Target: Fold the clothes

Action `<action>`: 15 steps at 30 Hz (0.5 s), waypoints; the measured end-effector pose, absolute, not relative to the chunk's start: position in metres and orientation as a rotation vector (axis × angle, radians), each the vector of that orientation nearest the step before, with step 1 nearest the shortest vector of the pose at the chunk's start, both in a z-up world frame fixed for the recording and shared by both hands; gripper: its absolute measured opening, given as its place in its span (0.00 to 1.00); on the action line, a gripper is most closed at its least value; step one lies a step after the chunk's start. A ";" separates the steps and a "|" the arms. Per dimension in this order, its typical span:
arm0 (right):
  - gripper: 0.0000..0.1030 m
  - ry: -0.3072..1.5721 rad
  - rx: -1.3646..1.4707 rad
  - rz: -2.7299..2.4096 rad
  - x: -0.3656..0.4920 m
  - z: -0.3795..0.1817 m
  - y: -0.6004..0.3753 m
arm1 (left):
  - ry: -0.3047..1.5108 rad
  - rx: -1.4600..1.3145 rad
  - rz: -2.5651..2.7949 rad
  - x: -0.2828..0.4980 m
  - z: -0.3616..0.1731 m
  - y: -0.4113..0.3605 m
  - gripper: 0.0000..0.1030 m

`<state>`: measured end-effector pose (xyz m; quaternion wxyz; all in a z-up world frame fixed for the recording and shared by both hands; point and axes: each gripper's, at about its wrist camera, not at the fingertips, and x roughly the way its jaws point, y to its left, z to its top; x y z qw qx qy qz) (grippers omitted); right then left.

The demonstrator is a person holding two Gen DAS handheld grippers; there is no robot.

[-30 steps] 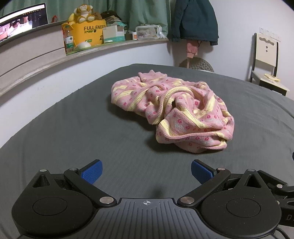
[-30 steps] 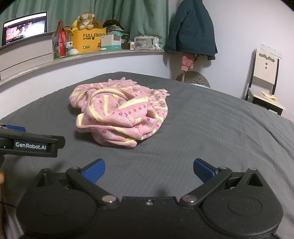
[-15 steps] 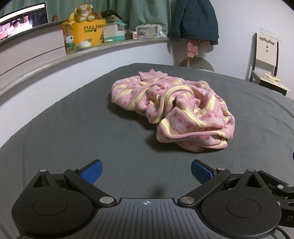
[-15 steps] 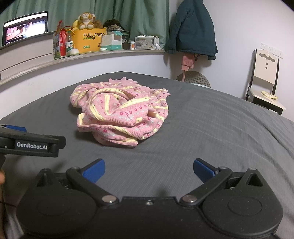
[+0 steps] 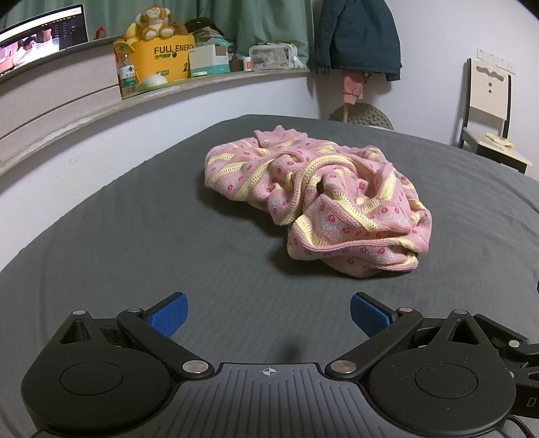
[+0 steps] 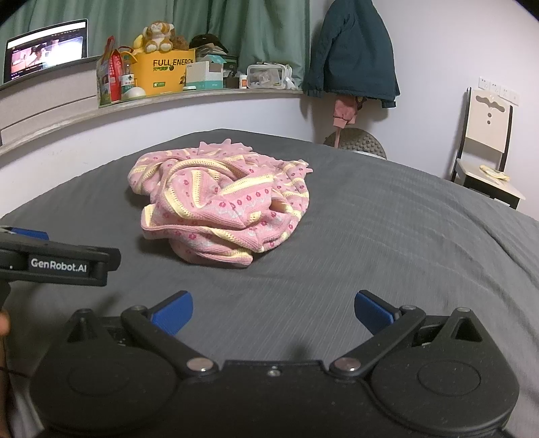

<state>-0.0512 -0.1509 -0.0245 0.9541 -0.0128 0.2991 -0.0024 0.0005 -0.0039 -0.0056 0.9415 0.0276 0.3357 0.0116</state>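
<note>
**Pink knitted garment lies crumpled on the bed, both grippers spread and empty**

The left gripper (image 5: pixel 267 311) hovers low over the grey bed sheet (image 5: pixel 134 242), its blue-padded fingers (image 5: pixel 168 313) wide apart with nothing between them. The right gripper (image 6: pixel 273 310) is held the same way, fingers spread and empty, above the sheet. In the right wrist view the left gripper's black body shows at the left edge, side by side with the right one.

Ahead of both tools, well apart from the fingertips, the pink knitted garment (image 5: pixel 323 198) with yellow stripes and small red flowers sits in a bunched heap near the middle of the bed. Neither gripper touches it.

Beyond the bed, a curved shelf (image 5: pixel 209 79) carries a yellow box (image 5: pixel 161 59) topped by a stuffed monkey (image 5: pixel 153 22). A dark green jacket (image 6: pixel 350 50) hangs on the wall, and a chair (image 6: pixel 488 148) stands at the right.
</note>
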 end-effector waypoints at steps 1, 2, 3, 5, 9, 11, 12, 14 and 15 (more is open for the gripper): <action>1.00 0.608 -0.025 -0.005 -0.051 -0.025 -0.151 | 0.685 0.057 0.024 0.001 -0.006 -0.004 1.00; 1.00 0.608 -0.023 -0.005 -0.051 -0.025 -0.151 | 0.686 0.058 0.024 0.001 -0.006 -0.004 1.00; 1.00 0.609 -0.023 -0.005 -0.051 -0.025 -0.151 | 0.686 0.058 0.024 0.001 -0.006 -0.004 1.00; 1.00 0.609 -0.022 -0.003 -0.050 -0.026 -0.151 | 0.687 0.057 0.025 0.001 -0.006 -0.004 1.00; 1.00 0.602 -0.028 0.014 -0.046 -0.028 -0.149 | 0.689 0.052 0.027 0.001 -0.006 -0.003 1.00; 1.00 0.587 -0.039 0.026 -0.041 -0.030 -0.147 | 0.686 0.044 0.029 0.002 -0.006 -0.002 1.00; 1.00 0.580 -0.051 0.030 -0.037 -0.031 -0.145 | 0.685 0.041 0.031 0.003 -0.006 -0.002 1.00; 1.00 0.563 -0.084 0.039 -0.028 -0.033 -0.141 | 0.684 0.035 0.045 0.005 -0.005 -0.002 1.00; 1.00 0.553 -0.106 0.045 -0.022 -0.035 -0.138 | 0.682 0.030 0.052 0.005 -0.004 -0.001 1.00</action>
